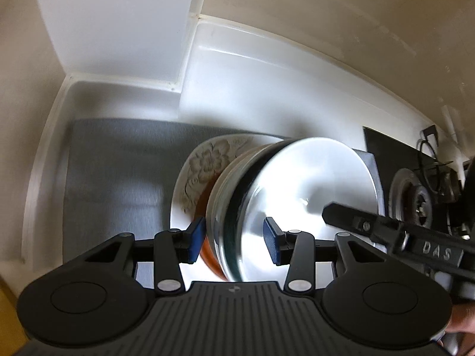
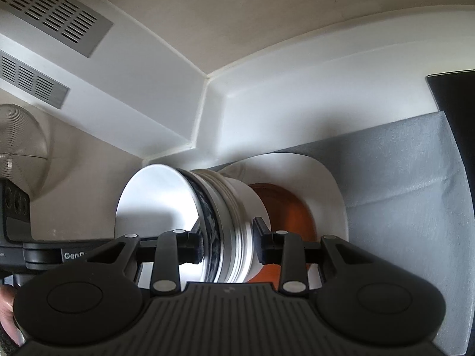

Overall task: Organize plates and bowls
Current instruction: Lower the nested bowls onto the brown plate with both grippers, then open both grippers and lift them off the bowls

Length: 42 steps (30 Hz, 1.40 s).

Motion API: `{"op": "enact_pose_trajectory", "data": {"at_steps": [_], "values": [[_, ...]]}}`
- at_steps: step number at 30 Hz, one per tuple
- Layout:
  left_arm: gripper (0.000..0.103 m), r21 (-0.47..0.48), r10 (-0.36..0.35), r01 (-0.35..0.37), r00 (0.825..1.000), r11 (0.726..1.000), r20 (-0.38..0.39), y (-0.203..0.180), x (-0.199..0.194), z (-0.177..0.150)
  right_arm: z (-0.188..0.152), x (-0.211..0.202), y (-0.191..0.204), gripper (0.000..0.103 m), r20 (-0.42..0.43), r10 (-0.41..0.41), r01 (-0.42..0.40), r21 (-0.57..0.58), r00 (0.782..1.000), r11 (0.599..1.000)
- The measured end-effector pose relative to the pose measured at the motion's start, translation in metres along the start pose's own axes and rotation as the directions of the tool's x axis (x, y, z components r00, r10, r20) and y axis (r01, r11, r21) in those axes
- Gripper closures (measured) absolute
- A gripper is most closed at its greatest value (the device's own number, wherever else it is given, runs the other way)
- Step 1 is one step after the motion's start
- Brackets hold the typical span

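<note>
While wide, both grippers (image 1: pixel 234 238) (image 2: pixel 227 244) astride bowl stack (image 2: pixel 228 225)

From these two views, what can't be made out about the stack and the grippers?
- Bowl stack: count unclear; rims blurred in the left view, packed tight in the right view.
- Orange dish: mostly hidden by the bowls in both.
- Floral plate: near half hidden behind the stack.
- Left gripper, right gripper: jaws straddle the stack; contact is unclear.
- Stove: cut by the right gripper.
</note>
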<state>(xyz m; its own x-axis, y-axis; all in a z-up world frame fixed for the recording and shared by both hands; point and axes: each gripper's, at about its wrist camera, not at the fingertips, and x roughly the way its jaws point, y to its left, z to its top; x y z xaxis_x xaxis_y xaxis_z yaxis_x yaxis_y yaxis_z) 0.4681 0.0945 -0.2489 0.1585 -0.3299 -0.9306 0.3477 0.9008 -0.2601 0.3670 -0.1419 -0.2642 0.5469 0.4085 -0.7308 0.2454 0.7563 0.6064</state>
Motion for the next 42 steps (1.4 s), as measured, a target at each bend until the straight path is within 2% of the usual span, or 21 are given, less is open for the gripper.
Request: {"op": "enact_pose_trajectory", "data": {"at_steps": [4, 5, 8, 11, 15, 20, 23, 26, 28, 29, 30, 31, 34, 38, 42], "values": [[0.064, -0.019, 0.013, -0.012, 1.000, 1.000, 0.023, 0.005, 0.019, 0.002, -0.004, 0.016, -0.007, 0.068, -0.008, -0.029, 0.029, -0.001, 1.000, 1.000], [0.064, -0.023, -0.004, 0.005, 0.999, 1.000, 0.035, 0.006, 0.019, 0.002, -0.005, 0.018, -0.010, 0.068, -0.004, -0.035, 0.035, 0.012, 0.999, 0.999], [0.064, -0.009, -0.004, 0.004, 1.000, 1.000, 0.029, 0.003, 0.026, 0.003, -0.006, 0.018, -0.018, 0.070, 0.019, -0.017, 0.017, 0.027, 1.000, 0.999], [0.064, 0.003, -0.007, 0.007, 1.000, 1.000, 0.024, -0.004, 0.033, 0.003, -0.009, 0.022, -0.024, 0.073, 0.003, -0.066, 0.066, 0.028, 0.998, 0.997], [0.064, 0.035, -0.006, 0.004, 0.999, 0.999, 0.032, -0.011, 0.035, -0.001, -0.015, 0.022, -0.040, 0.074, -0.012, -0.049, 0.050, 0.083, 0.999, 0.995], [0.066, 0.091, 0.056, -0.061, 0.997, 0.994, 0.058, -0.024, 0.034, -0.010, -0.021, 0.019, -0.048, 0.072, 0.006, -0.024, 0.023, 0.121, 1.000, 0.992], [0.066, 0.144, 0.108, -0.131, 0.982, 0.981, 0.153, -0.035, 0.023, -0.022, -0.024, 0.008, -0.031, 0.071, 0.056, -0.070, 0.070, 0.011, 0.996, 0.998], [0.066, 0.147, 0.081, -0.113, 0.974, 0.983, 0.213, -0.036, 0.009, -0.027, -0.029, -0.007, -0.015, 0.071, 0.131, -0.120, 0.132, -0.082, 0.984, 0.988], [0.068, 0.130, 0.078, -0.113, 0.965, 0.985, 0.249, -0.031, 0.001, -0.022, -0.028, -0.012, -0.008, 0.081, 0.175, -0.131, 0.154, -0.123, 0.976, 0.980], [0.074, 0.121, 0.074, -0.108, 0.963, 0.987, 0.259, -0.028, -0.002, -0.018, -0.024, -0.014, -0.006, 0.087, 0.195, -0.125, 0.153, -0.134, 0.973, 0.979], [0.077, 0.119, 0.052, -0.084, 0.967, 0.989, 0.248, -0.025, -0.001, -0.014, -0.022, -0.016, -0.003, 0.097, 0.211, -0.115, 0.147, -0.143, 0.971, 0.979], [0.077, 0.112, 0.035, -0.064, 0.970, 0.992, 0.239, -0.022, 0.000, -0.012, -0.018, -0.017, -0.001, 0.099, 0.221, -0.110, 0.145, -0.151, 0.969, 0.978], [0.077, 0.116, 0.043, -0.071, 0.974, 0.991, 0.224, -0.021, 0.009, -0.007, -0.009, -0.008, 0.006, 0.101, 0.208, -0.126, 0.165, -0.183, 0.970, 0.969], [0.079, 0.058, 0.008, -0.018, 0.987, 0.998, 0.162, -0.011, 0.024, -0.006, -0.004, 0.000, 0.007, 0.101, 0.208, -0.147, 0.186, -0.186, 0.967, 0.965], [0.079, 0.030, -0.024, 0.020, 0.991, 0.999, 0.135, -0.003, 0.023, -0.011, -0.006, -0.004, 0.007, 0.100, 0.194, -0.165, 0.200, -0.178, 0.967, 0.963]]}}
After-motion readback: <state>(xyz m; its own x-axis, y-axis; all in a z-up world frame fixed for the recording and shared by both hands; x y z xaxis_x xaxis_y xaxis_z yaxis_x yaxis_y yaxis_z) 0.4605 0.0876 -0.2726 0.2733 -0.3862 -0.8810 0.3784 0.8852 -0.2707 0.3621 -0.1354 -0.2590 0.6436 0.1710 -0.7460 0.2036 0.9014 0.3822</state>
